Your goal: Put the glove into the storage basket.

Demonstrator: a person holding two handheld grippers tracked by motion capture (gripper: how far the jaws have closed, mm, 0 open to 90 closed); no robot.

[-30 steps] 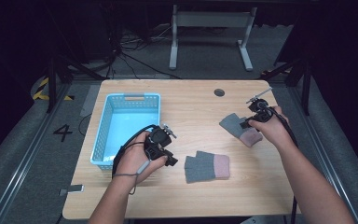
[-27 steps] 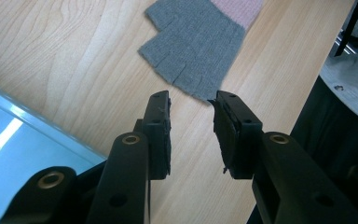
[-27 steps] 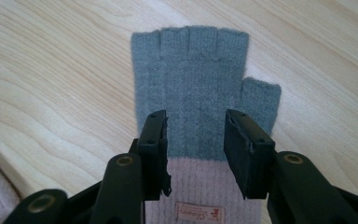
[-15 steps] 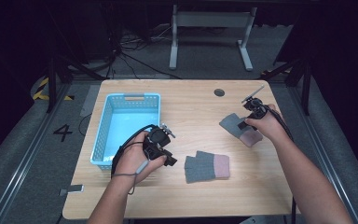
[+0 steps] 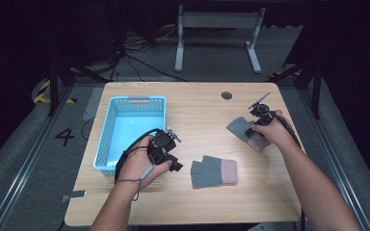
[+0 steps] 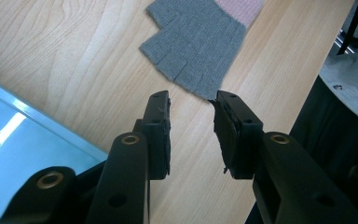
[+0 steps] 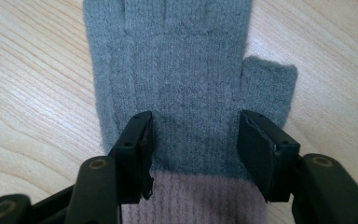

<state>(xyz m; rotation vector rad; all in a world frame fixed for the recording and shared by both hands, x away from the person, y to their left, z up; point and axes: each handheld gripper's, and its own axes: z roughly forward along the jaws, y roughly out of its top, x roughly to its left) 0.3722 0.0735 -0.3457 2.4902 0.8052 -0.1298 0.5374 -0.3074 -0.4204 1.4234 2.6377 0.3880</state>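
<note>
A light blue basket (image 5: 110,139) stands on the left part of the wooden bench (image 5: 197,115), its long side running near to far. Just right of its near end the left tool (image 5: 174,161) rests low over the bench in the person's left hand (image 5: 137,166). Its jaws stand partly apart with nothing between them, and they point at a grey fingerless glove with a pink cuff (image 5: 214,171) that lies flat to the right, close to the jaw tips but not touched. At the right side of the bench lies a second grey glove (image 5: 241,128), also pink at the cuff. The right tool (image 5: 251,132), held in the right hand (image 5: 269,132), stands over it. Its jaws have just been opening and now stand wide, one on either side of the glove's palm near the cuff, without pinching the knit.
</note>
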